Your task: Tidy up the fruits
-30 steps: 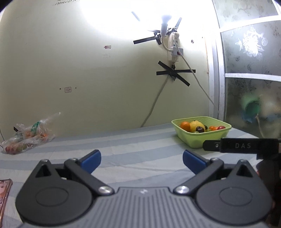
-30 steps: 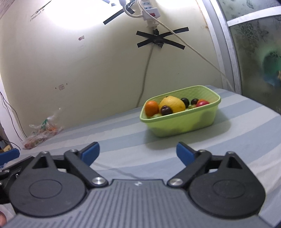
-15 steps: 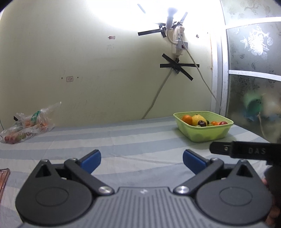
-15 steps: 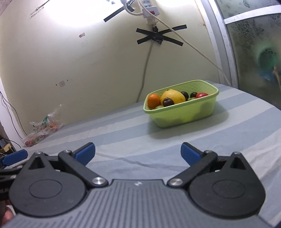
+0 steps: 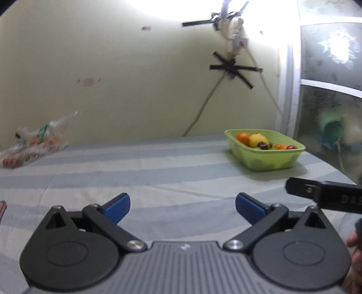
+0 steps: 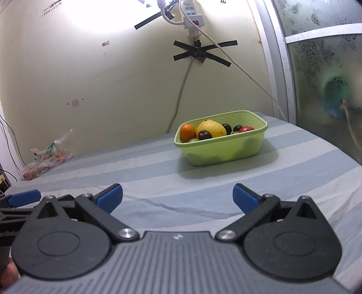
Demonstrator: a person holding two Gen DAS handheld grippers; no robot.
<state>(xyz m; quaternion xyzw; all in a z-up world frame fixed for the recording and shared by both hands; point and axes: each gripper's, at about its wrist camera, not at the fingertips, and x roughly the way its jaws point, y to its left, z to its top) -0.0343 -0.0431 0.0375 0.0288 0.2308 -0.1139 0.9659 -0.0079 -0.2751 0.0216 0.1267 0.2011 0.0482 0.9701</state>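
Left gripper [image 5: 182, 207]: blue pads spread wide, nothing between, low over the striped sheet [image 5: 144, 176]. Right gripper [image 6: 177, 196]: pads likewise wide apart and empty, over the same sheet [image 6: 158, 171]. Side by side: right gripper's black finger poking into the left view at the right edge [image 5: 321, 196]; a blue tip of the left gripper showing at the left edge of the right view [image 6: 23, 198].

Ahead of the right gripper, well apart, slightly right of centre: green basket [image 6: 226, 151] flat on the sheet, near the wall. In the left view, ahead and to the right [image 5: 267, 158]. Inside, piled together: orange [image 6: 187, 132] at the left end, large yellow fruit [image 6: 211, 128] beside it, dark plum [image 6: 205, 135] touching the yellow fruit's front, two more dark fruits [image 6: 227, 128] behind and right, red fruit [image 6: 246, 129] toward the right end, a bit of green fruit at the front rim. Left view blurred, showing only the orange [image 5: 242, 137], yellow fruit [image 5: 259, 140], a dark one and reddish bits.

Far left, against the wall: clear plastic bag [image 6: 45, 158] holding small red and orange items, contents not clear; same bag in the left view [image 5: 34, 147].

On the wall above the basket: black tape cross [image 6: 201, 53] over a white cable [image 6: 181, 95], power strip [image 6: 192, 15] higher up. To the right, a frosted patterned glass door [image 6: 316, 79] in a pale frame, with a green shape blurred behind it.
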